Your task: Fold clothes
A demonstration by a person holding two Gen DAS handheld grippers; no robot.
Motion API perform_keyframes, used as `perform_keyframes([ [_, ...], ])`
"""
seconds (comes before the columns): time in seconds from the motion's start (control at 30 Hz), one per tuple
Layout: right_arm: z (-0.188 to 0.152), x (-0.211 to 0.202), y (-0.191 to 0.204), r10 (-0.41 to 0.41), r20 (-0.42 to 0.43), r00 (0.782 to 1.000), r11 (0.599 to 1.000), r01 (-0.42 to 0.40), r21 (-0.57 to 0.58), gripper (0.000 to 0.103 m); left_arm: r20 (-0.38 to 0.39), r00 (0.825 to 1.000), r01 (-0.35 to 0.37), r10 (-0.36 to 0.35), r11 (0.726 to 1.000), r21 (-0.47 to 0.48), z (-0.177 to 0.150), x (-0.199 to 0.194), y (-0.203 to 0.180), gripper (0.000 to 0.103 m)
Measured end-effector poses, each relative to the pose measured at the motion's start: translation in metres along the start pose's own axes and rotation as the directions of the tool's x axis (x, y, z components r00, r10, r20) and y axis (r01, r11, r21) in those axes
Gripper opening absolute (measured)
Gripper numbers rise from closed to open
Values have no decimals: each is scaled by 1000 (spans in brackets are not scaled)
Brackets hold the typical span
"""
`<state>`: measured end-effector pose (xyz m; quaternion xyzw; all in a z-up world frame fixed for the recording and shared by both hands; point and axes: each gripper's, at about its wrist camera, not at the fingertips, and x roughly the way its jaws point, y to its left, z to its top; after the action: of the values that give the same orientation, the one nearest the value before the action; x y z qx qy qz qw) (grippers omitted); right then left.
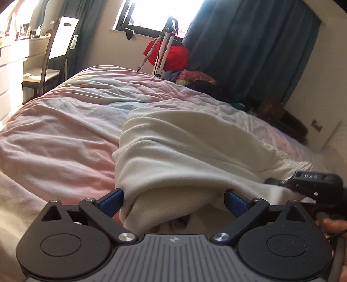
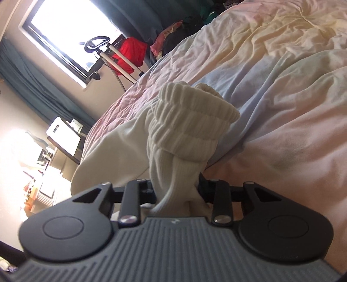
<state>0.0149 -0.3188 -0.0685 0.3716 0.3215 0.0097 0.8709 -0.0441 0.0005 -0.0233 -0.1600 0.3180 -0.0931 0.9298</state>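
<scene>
We see a soft cream knit garment (image 1: pixel 186 149) lying on the rumpled pastel duvet (image 1: pixel 65 134), its long axis running away from us. Our left gripper (image 1: pixel 173 201) gapes around its folded edge; our right gripper (image 2: pixel 176 191) clenches its ribbed cuff (image 2: pixel 190 121).

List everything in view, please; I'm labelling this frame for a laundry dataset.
cream garment: one, lying on the bed, ribbed cuff bunched
bedspread: one, pale pink and blue, covers the bed
curtains: dark teal, beside the window
red cloth: one, below the window
chair: one, dark frame, far left
clothes pile: mixed colours, far bed edge
left hand-held gripper: open around the garment edge
right hand-held gripper: shut on the cuff
</scene>
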Motion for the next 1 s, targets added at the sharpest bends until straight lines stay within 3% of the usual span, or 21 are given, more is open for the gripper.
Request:
perform_keyframes([
  [0.13, 0, 5, 1, -9, -1, 1000, 1000, 9, 5, 35, 72, 994, 88, -76, 980, -180, 14, -4, 23, 101],
  [0.23, 0, 9, 2, -16, -4, 1000, 1000, 16, 5, 35, 126, 989, 115, -83, 954, -275, 22, -9, 42, 103],
  [0.37, -3, 10, 3, -22, -1, 1000, 1000, 22, -5, 35, 25, 997, 73, -69, 918, -389, 23, 24, 65, 102],
  [0.5, -4, 14, -1, -30, -5, 1000, 1000, 30, 4, 36, -91, 977, 123, -193, 857, -501, 13, 61, 76, 98],
  [0.57, -4, 15, -1, -32, -5, 999, 999, 32, 3, 36, -96, 972, 146, -216, 868, -475, 13, 64, 70, 96],
  [0.87, -10, 3, 15, -44, 46, 998, 998, 46, -42, 36, -55, 986, 122, -158, 902, -414, 16, 56, 66, 58],
  [0.93, -10, -8, 23, -37, 68, 997, 998, 41, -54, 35, -35, 986, 136, -162, 914, -382, 20, 49, 62, 49],
  [1.0, -6, -23, 29, -25, 94, 995, 998, 30, -53, 35, -20, 983, 161, -180, 920, -356, 26, 42, 53, 45],
])
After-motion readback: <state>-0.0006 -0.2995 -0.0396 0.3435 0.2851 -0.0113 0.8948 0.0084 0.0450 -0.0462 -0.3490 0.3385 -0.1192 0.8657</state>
